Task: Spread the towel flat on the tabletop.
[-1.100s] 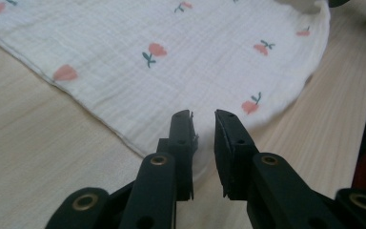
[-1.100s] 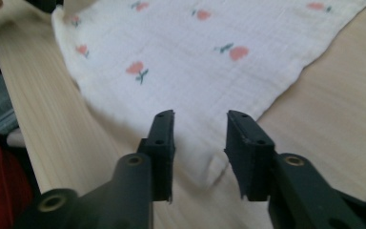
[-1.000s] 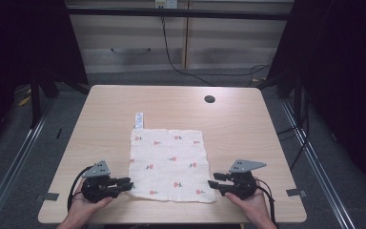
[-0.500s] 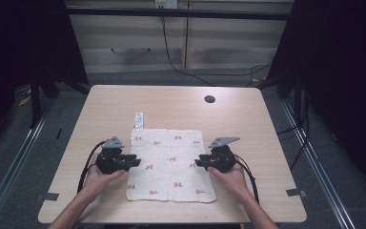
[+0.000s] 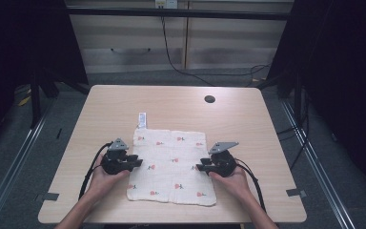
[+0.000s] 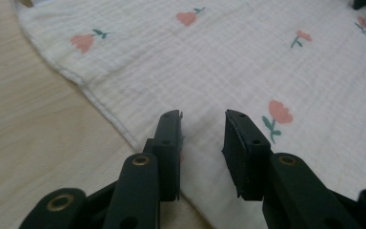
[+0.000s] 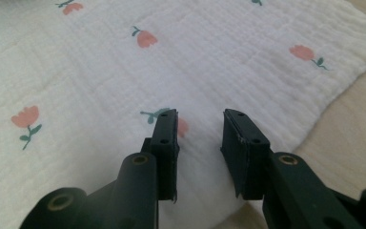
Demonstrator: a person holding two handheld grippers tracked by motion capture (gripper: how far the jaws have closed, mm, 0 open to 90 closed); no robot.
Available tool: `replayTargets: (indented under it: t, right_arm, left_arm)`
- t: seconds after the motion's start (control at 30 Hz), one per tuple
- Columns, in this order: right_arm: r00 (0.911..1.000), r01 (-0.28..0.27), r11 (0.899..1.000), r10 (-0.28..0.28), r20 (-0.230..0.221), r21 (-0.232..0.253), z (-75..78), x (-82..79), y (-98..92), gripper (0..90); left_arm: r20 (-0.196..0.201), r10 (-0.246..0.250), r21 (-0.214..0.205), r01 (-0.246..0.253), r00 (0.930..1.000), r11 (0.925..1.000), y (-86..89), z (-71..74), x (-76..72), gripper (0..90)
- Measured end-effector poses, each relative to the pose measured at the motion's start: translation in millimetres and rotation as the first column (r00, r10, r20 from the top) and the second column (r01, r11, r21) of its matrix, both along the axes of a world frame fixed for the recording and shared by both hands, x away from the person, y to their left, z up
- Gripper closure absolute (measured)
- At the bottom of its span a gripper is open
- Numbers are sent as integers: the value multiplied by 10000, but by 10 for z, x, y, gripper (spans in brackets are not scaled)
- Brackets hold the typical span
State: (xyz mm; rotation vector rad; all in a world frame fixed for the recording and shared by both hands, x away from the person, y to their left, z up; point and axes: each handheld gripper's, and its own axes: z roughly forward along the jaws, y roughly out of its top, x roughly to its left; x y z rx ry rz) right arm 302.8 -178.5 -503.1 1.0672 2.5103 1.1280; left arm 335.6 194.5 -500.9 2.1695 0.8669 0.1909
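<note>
Tongs (image 5: 139, 163) beside cloth (image 5: 171, 162) label (image 5: 142, 119)

Both grippers are chunky black units — the left gripper (image 5: 136, 162) and right gripper (image 5: 201, 167) each carry a grey three-cornered plate. Black cables trail back, and brass-ringed screw holes dot the jaws.

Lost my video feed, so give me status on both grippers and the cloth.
Left gripper open over cloth's left edge. Right gripper open over right edge. Cloth flat, ungripped. Nothing in the way.
</note>
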Motion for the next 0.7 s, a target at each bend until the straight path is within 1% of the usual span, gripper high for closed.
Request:
replayTargets:
  t: [0.07, 0.1, 0.13, 0.17, 0.2, 0.23, 0.27, 0.3, 0.37, 0.4, 0.43, 0.47, 0.5, 0.53, 0.63, 0.67, 0.7]
  right_arm:
    - [10000, 44, 10000, -44, 60, 20, -4, -23, -8, 668]
    - [9999, 92, 10000, -92, 87, 24, -6, -40, -16, 668]
    - [9999, 111, 9999, -112, 98, 52, -8, -53, -25, 669]
    - [9999, 154, 9999, -155, 58, 36, -5, -68, -37, 669]
    - [9998, 196, 9998, -196, 57, 81, -7, -82, -45, 669]
    - [9998, 216, 9998, -216, 42, 48, -3, -99, -50, 670]
    - [9998, 189, 9998, -189, 56, -86, 6, -117, -51, 670]
    - [9998, 209, 9997, -209, -7, -107, 12, -138, -52, 670]
    - [9996, 246, 9995, -248, -102, -207, 25, -189, -61, 671]
    - [9996, 256, 9994, -259, -138, -213, 29, -213, -71, 671]
    - [9995, 288, 9993, -291, -134, -221, 30, -229, -78, 672]
    - [9995, 257, 9995, -260, -172, -163, 29, -250, -85, 672]
    - [9994, 250, 9995, -254, -237, -173, 35, -273, -97, 674]
    - [9993, 275, 9993, -281, -255, -235, 39, -288, -104, 678]
    - [9992, 299, 9995, -302, -280, -133, 36, -320, -145, 685]
    - [9986, 357, 9994, -358, -396, -25, 36, -319, -157, 685]
    - [9981, 399, 9992, -399, -479, -9, 40, -319, -161, 685]
  left_arm:
    - [31, -98, -32, 98, 9999, 9999, -23, -6, -16, 673]
    - [49, -231, 42, 231, 9997, 9997, -26, -3, -17, 672]
    - [37, -229, -23, 229, 9997, 9997, -33, -6, -23, 673]
    - [21, -352, 28, 352, 9994, 9994, -32, -5, -26, 673]
    - [-10, -309, -93, 308, 9995, 9995, -39, -10, -35, 672]
    - [29, -294, -102, 295, 9996, 9995, -40, -13, -44, 672]
    - [41, -357, -136, 358, 9994, 9993, -40, -17, -55, 672]
    - [-9, -399, -190, 399, 9992, 9990, -43, -17, -66, 672]
    - [26, -510, -149, 510, 9987, 9986, -61, -15, -113, 672]
    - [50, -558, -190, 559, 9984, 9983, -69, -19, -128, 672]
    - [-33, -561, -281, 560, 9984, 9980, -79, -20, -151, 671]
    - [-77, -696, -345, 693, 9975, 9970, -91, -21, -176, 672]
    - [-62, -730, -252, 729, 9973, 9970, -102, -16, -196, 672]
    - [36, -798, -131, 798, 9968, 9967, -121, -12, -228, 672]
    - [69, -916, -60, 916, 9958, 9958, -136, -7, -280, 672]
    - [33, -898, -49, 899, 9960, 9959, -135, -5, -291, 673]
    - [-43, -858, -124, 858, 9963, 9962, -132, -4, -300, 673]
